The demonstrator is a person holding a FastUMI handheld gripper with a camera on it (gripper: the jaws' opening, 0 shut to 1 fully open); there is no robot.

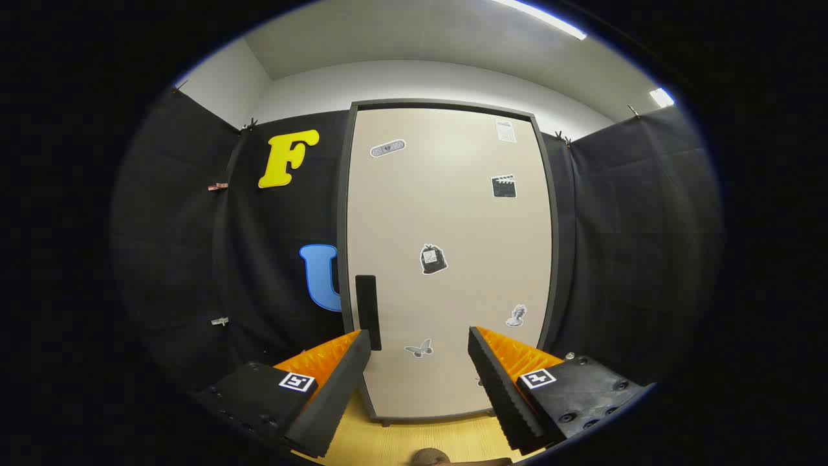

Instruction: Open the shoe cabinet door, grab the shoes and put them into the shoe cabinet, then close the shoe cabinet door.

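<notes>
Currently facing the closed shoe cabinet door (446, 259).
Gripper view: the gripper (419, 343) is hovering with fingers spread, gripping nothing, its left fingertip lying just beside the door's black handle (368, 310). Opening, loading shoes and closing are all remaining.

Gripper (419, 343) held level, pointing toward twelve o'clock. Fingers (336, 388) spread wide apart. Nothing lies between them.

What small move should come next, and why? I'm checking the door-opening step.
Probably ease forward and left to bring the open gripper around the dark handle: the cabinet door is shut, and the handle stands just beyond the left finger.
</notes>
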